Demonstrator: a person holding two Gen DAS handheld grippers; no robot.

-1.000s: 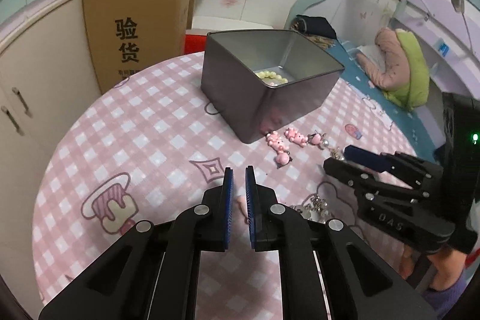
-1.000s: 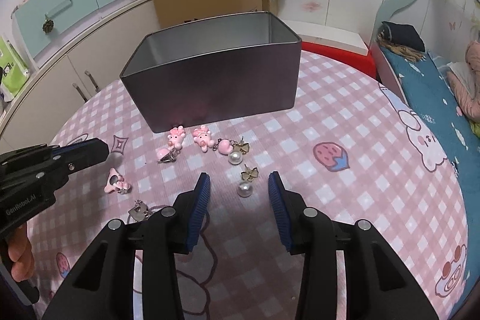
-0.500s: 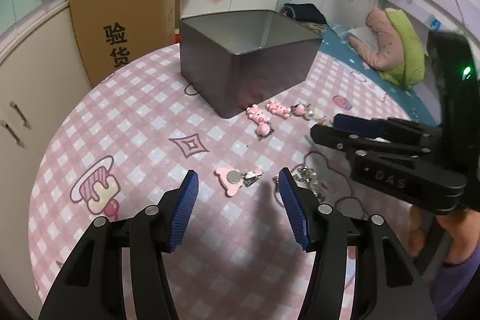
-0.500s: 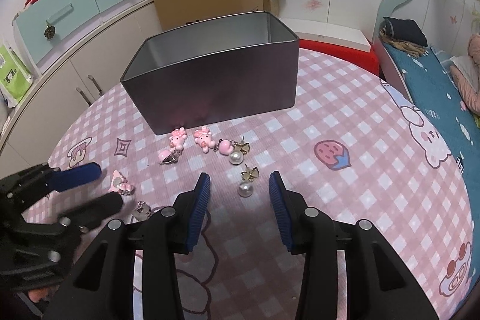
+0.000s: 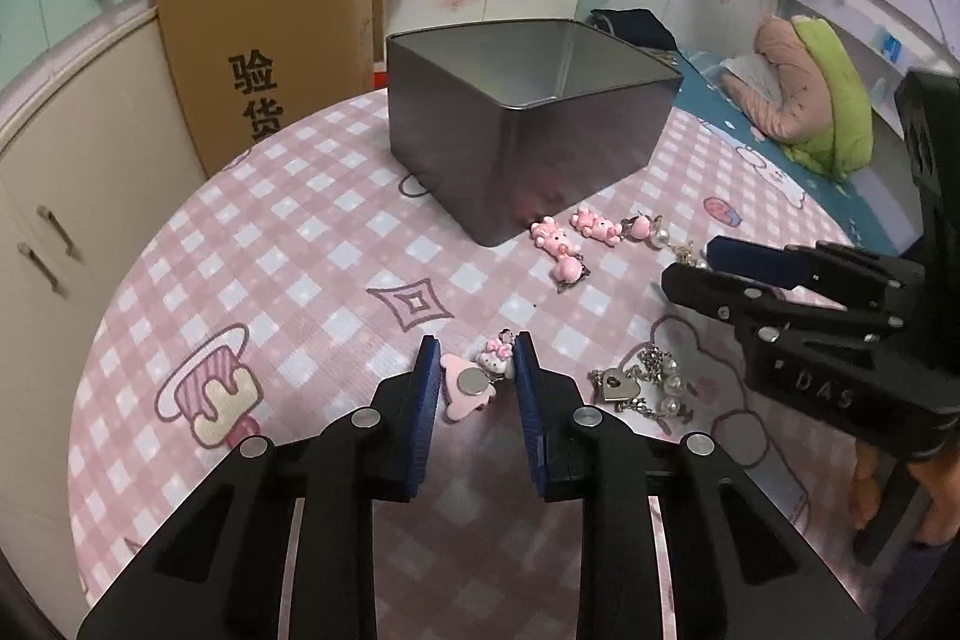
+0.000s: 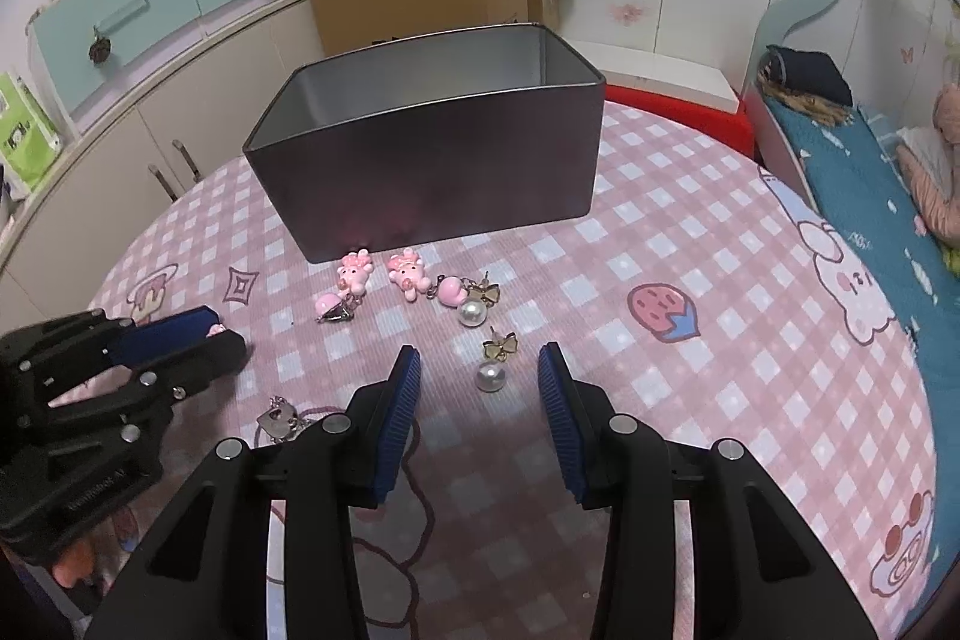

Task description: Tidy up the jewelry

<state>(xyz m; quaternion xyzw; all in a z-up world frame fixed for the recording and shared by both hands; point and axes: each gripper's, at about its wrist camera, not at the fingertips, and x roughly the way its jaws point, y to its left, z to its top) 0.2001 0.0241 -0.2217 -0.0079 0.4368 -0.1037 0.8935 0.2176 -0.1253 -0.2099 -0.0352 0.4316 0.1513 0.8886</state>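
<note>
An open dark metal tin (image 5: 528, 142) (image 6: 432, 172) stands on the pink checked round table (image 5: 300, 274). In front of it lie pink bear charms (image 5: 555, 244) (image 6: 354, 274) and pearl earrings (image 6: 471, 313). My left gripper (image 5: 474, 376) is open, low over the table, its pads on either side of a pink Hello Kitty clip (image 5: 474, 382). A heart-lock pearl chain (image 5: 642, 388) lies to its right. My right gripper (image 6: 477, 388) is open, with a bow pearl earring (image 6: 495, 364) between its pads.
A cardboard box (image 5: 270, 46) leans behind the table against cream cabinets (image 5: 72, 172). A bed with a teal cover (image 6: 870, 172) is at the right. The table edge curves close at the left. Each gripper shows in the other's view (image 5: 780, 304) (image 6: 120, 358).
My left gripper opened from shut, then came down around the pink clip and narrowed on it. My right gripper stayed open and barely moved.
</note>
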